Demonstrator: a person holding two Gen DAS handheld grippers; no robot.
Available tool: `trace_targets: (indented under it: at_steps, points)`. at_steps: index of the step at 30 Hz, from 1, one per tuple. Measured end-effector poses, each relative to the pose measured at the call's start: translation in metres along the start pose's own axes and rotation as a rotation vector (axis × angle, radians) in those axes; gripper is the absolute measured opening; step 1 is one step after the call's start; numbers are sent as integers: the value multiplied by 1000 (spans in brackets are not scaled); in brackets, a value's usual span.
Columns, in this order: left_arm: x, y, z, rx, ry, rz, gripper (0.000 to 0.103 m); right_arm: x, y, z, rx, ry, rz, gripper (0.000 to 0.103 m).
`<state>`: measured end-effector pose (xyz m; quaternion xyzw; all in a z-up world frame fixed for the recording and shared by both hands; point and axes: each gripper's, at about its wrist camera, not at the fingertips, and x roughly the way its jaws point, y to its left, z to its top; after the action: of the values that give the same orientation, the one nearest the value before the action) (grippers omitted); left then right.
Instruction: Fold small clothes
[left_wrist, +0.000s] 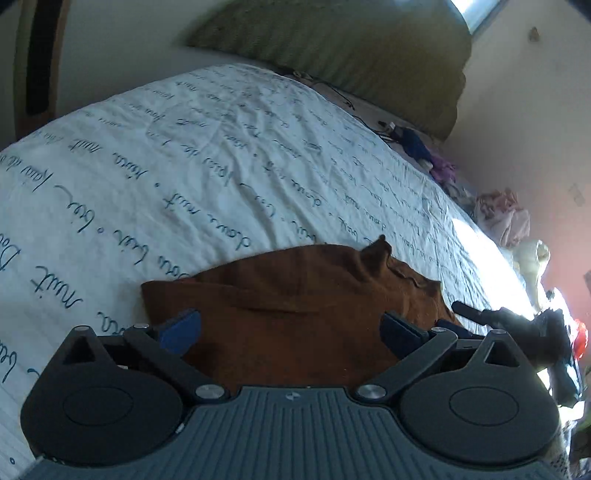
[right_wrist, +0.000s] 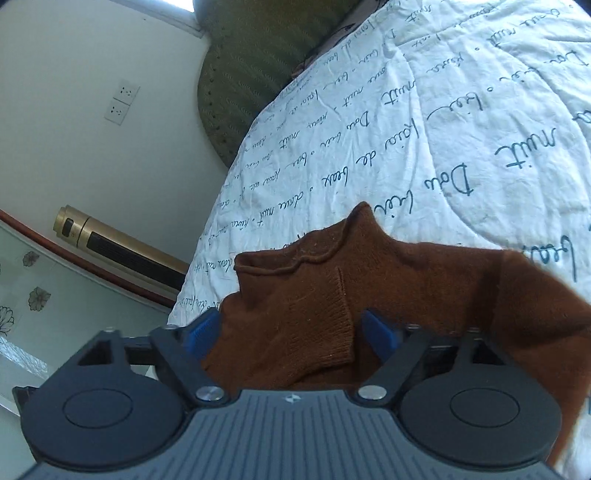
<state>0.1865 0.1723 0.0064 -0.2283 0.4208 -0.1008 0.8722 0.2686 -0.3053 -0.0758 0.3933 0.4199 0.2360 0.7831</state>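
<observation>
Left tongs (left_wrist: 291, 328) gape over brown sweater (left_wrist: 295, 295); right tongs (right_wrist: 291, 334), half-closed, straddle its cuff (right_wrist: 321, 325).

Bedroom, daylight from a far window

White script-printed bedspread (left_wrist: 221, 155), olive cushion (left_wrist: 351, 48) against pale walls, gold tower heater (right_wrist: 122, 247) at left.

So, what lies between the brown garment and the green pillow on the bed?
Only bare white sheet with printed script lies between the brown garment and green pillow, in the left wrist view.
</observation>
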Motion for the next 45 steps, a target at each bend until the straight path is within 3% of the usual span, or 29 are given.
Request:
trace_targets:
  at_steps: [1,4,10,12,14,15,17,19,25,26,27,28,33,42,45]
  points:
    - [-3,15,2,-50,3,-3,102,7,0,0,11,23,-6,37]
    - [-7,51,8,-158,11,-35,102,26,10,-2,-52,92,-99,34]
    - [8,68,17,-192,74,-117,99,11,34,5,-185,50,-213,41]
    - [25,73,21,-225,124,-133,85,9,26,11,-162,74,-208,42]
    - [46,83,21,-295,206,-147,56,15,19,17,-143,89,-207,43]
    - [55,85,21,-300,226,-152,48,15,15,18,-134,93,-203,49]
    - [66,87,21,-296,251,-137,20,17,11,19,-130,112,-182,56]
    - [68,88,22,-288,247,-146,12,20,11,20,-147,124,-186,58]
    - [66,87,24,-250,221,-167,11,28,12,17,-195,148,-158,56]
    - [65,88,25,-251,218,-170,11,29,14,15,-203,151,-147,48]
    - [63,89,26,-246,216,-170,11,32,17,15,-206,159,-141,10]
    - [61,88,27,-240,214,-169,11,35,20,14,-211,166,-152,6]
    - [48,72,39,-175,194,-161,11,22,56,8,-311,116,-146,5]
    - [59,38,50,55,241,-54,12,-58,139,-11,-495,-4,-134,5]
    - [67,31,50,112,251,-22,21,-78,147,-20,-526,-18,-149,5]
